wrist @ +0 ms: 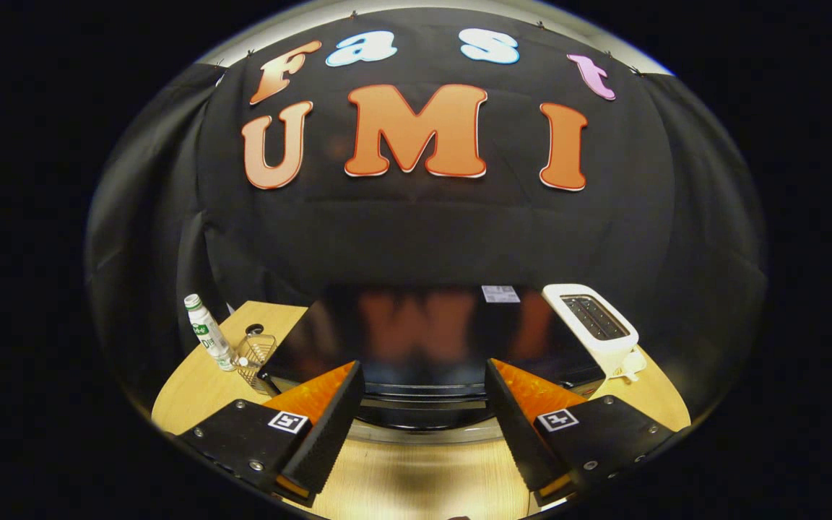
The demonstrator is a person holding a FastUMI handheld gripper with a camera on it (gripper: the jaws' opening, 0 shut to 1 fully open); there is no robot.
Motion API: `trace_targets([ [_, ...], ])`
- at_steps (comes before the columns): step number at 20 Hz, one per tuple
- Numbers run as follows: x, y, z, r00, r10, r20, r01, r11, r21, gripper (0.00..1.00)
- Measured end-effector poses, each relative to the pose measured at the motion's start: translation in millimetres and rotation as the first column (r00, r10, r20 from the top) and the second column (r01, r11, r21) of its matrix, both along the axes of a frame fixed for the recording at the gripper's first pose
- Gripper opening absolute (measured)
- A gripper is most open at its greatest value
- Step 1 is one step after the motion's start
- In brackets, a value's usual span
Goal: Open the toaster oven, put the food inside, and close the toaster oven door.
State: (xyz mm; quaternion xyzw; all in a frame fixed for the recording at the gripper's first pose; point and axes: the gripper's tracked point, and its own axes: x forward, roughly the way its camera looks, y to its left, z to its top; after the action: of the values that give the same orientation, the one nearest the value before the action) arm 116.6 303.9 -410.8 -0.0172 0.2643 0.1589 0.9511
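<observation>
claw (423,404) fingers spread wide apart, nothing between them, hovering above the pale wooden surface (416,477). just ahead of the fingertips and spanning the gap between them sits the toaster oven (416,339), a black box with a glossy top that mirrors the booth wall behind it. its front edge, with a curved metal strip along the bottom, lies just beyond the fingers; from this high angle i cannot tell for sure whether the door is closed, though nothing hangs open toward the claw. a small pale sticker (500,293) lies on the far part of the oven's top. to the right of the oven, touching or just beside its corner, stands a white slot toaster (593,321) with its dark slots facing up and a lever at its near end. to the left of the oven, on the surface, are a small wire basket (255,354) and, just beside it, a white bottle (208,334) with a green cap, leaning slightly. black cloth wall (416,231) rises behind everything.
</observation>
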Motion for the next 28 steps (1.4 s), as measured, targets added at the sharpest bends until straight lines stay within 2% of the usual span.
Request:
trace_targets([
  [3,-5,0,-17,0.999,0.012,-0.042,-0.013,0.999,-0.029,0.99],
  [6,-7,0,-16,0.999,-0.010,-0.051,0.011,1.000,0.023,0.99],
  [10,-18,-5,-15,0.999,-0.006,-0.048,0.007,1.000,0.022,0.99],
  [19,-73,-23,-24,0.997,-0.011,-0.071,0.011,1.000,0.004,0.99],
  [28,-129,-40,-57,0.991,-0.023,-0.131,0.020,1.000,-0.023,0.99],
])
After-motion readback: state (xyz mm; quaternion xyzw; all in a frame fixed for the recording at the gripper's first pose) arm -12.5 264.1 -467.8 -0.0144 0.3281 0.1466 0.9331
